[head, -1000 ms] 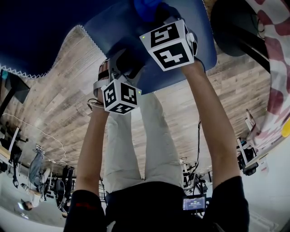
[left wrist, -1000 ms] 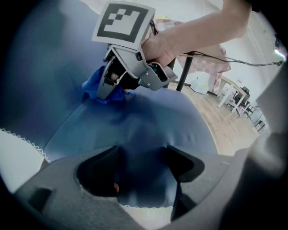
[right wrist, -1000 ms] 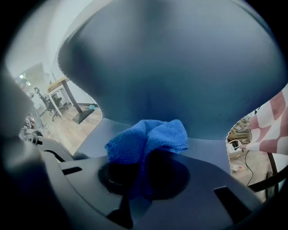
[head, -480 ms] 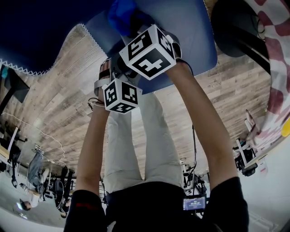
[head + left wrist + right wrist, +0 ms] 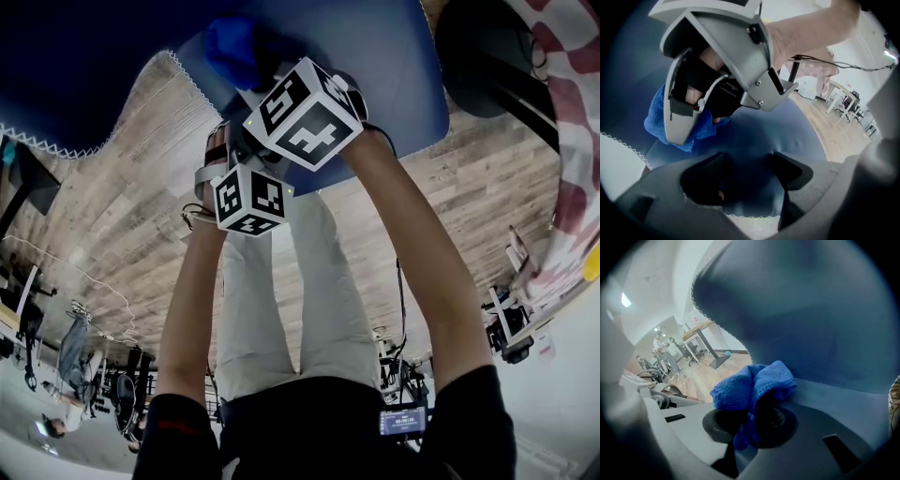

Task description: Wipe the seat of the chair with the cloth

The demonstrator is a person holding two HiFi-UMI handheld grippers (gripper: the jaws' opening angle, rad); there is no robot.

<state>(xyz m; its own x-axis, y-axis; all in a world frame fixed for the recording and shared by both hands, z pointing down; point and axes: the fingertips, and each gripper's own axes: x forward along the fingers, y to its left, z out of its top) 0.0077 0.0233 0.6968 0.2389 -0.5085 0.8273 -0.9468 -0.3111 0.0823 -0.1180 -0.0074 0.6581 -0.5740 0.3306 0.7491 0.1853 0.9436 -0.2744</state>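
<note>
The chair's dark blue seat (image 5: 394, 56) fills the top of the head view. My right gripper (image 5: 251, 80) is shut on a bunched bright blue cloth (image 5: 230, 52), which rests on the seat's left part. In the right gripper view the cloth (image 5: 754, 383) sticks out of the jaws against the seat (image 5: 811, 310). My left gripper (image 5: 230, 150) sits at the seat's near edge, just below the right one. Its own view shows its jaws (image 5: 745, 176) open over the seat (image 5: 764, 136) edge, with the cloth (image 5: 658, 122) ahead on the left.
A dark blue sheet with a zigzag hem (image 5: 75, 75) hangs at upper left. The person's legs (image 5: 300, 300) stand on a wood plank floor (image 5: 122, 216). A black chair base (image 5: 487, 56) and a red-checked cloth (image 5: 572, 112) are at right.
My right gripper has swept the cloth leftward across the seat. The left gripper has stayed in place.
</note>
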